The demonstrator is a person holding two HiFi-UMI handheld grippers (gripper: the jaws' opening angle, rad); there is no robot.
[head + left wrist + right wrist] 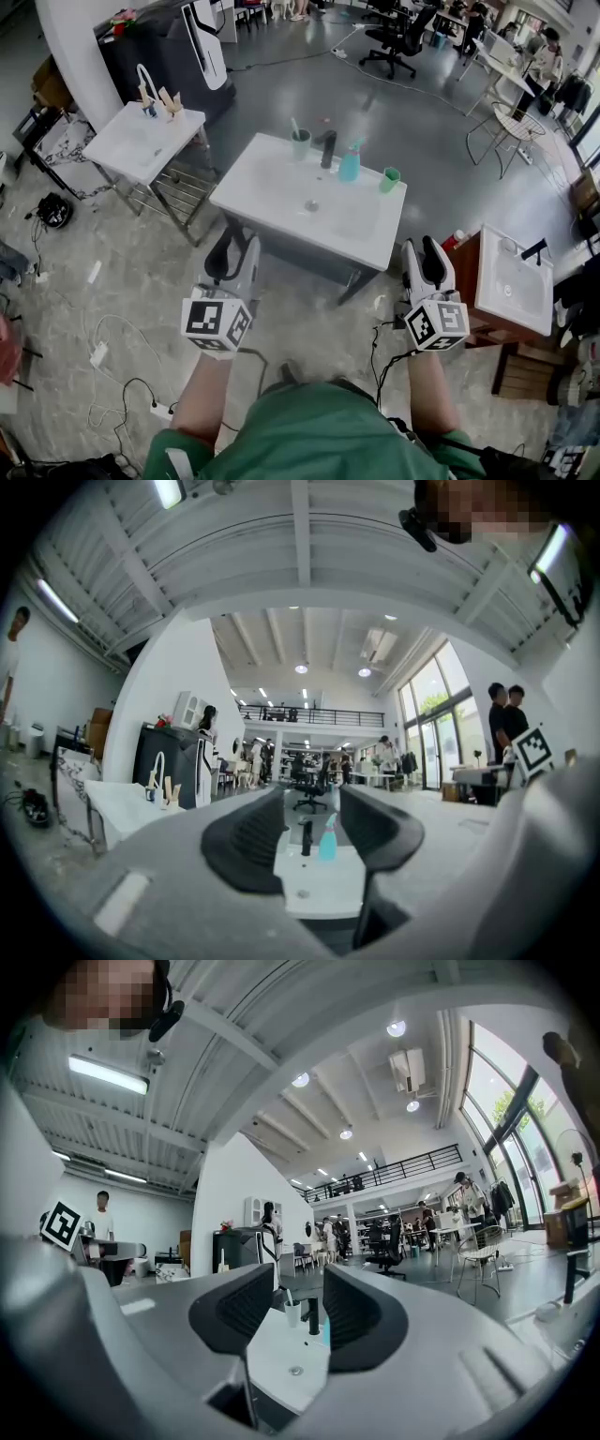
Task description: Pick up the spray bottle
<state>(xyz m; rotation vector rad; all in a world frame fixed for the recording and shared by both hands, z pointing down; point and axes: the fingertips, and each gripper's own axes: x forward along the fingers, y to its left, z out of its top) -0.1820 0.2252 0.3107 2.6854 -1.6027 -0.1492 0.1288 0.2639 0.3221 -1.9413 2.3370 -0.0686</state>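
- You are at the very first step: getting close to the bottle. Nothing has been picked up yet.
- The light blue plastic spray bottle (350,161) stands upright near the far edge of the white counter with a sink in it (272,192).
- A tall black tap (327,148) is just beside the bottle on its left. A pale green cup with a stick in it (300,142) is further left, and a small green cup (389,179) is on the right.
- Your left gripper (234,246) is in front of the near edge of the counter. Its jaws are spread apart with nothing in them. In the left gripper view, the bottle (327,839) shows far off in the gap between the jaws.
- Your right gripper (424,251) is off the counter's near right corner. Its jaws are spread wide too, and they hold nothing.
- Both grippers are well apart from the bottle.
- Next, I think you should reach one gripper across the counter, keep it level, and put one jaw on each side of the bottle's body.
- Watch out for the tap and the cups, then squeeze and lift.
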